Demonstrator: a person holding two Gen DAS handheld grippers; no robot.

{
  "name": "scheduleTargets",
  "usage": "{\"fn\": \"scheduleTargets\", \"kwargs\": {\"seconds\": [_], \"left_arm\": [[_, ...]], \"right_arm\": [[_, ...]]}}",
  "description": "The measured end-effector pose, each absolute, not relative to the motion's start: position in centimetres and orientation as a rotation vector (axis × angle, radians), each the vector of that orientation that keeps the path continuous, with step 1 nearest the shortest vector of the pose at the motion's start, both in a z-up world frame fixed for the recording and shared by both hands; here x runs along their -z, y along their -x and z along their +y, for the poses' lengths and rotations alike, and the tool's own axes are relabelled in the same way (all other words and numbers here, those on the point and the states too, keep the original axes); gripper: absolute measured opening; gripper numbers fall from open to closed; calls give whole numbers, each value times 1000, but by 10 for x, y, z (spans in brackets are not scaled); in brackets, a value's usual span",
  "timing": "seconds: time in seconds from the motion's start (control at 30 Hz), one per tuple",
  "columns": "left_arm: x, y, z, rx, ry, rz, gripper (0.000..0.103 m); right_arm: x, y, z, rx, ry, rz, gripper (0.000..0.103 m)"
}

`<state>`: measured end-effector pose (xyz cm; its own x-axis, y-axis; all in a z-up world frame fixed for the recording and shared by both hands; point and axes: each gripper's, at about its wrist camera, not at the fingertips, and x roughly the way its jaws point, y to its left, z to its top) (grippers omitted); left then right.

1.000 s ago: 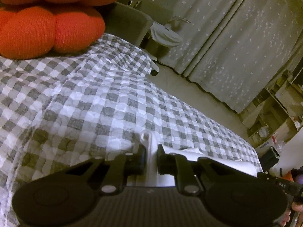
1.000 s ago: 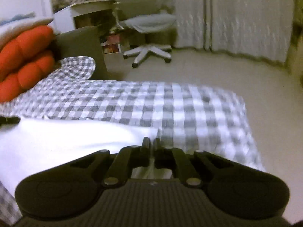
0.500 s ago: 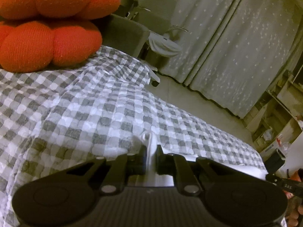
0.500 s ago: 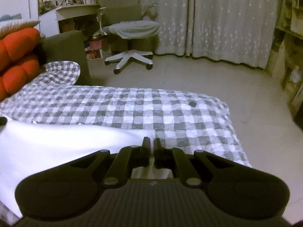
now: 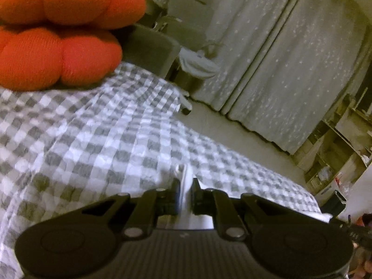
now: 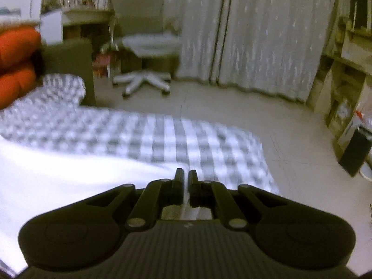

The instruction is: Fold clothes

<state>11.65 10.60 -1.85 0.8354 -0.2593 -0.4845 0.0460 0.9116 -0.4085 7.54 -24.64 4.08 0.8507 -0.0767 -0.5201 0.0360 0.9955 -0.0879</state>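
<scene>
The bed point(image 5: 97, 139) is covered with a grey-and-white checked sheet point(image 6: 186, 139), lightly wrinkled. A white garment point(image 6: 69, 176) lies spread directly on the sheet at the near side. Two orange cushions point(image 5: 58, 34), stacked one upon the other, rest on the sheet at the far end. The bed stands on a pale floor point(image 6: 267, 114).

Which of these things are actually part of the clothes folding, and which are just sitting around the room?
Part of the job:
- white garment
- left gripper, shut on it
- right gripper, shut on it
- checkered bed cover beneath

Just lying about:
- orange cushion
- office chair
- curtains
- shelves
</scene>
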Motion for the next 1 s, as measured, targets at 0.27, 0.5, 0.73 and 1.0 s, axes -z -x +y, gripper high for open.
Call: {"fn": "scheduleTargets", "kwargs": {"seconds": [0.27,0.5,0.73,1.0], "left_arm": [[23,-120,110,120,406,563,26],[15,-113,110,81,378,551,30],[-12,-89,120,-18,393,534,45],[-18,-59,66,112,181,517,46]], "right_arm": [[-17,-89,-232,110,180,631,3],[-10,-87,-230,94,227,621,5],[-40,-60,-225,111,268,479,30],[-37,-64,-207,-134,92,581,30]]}}
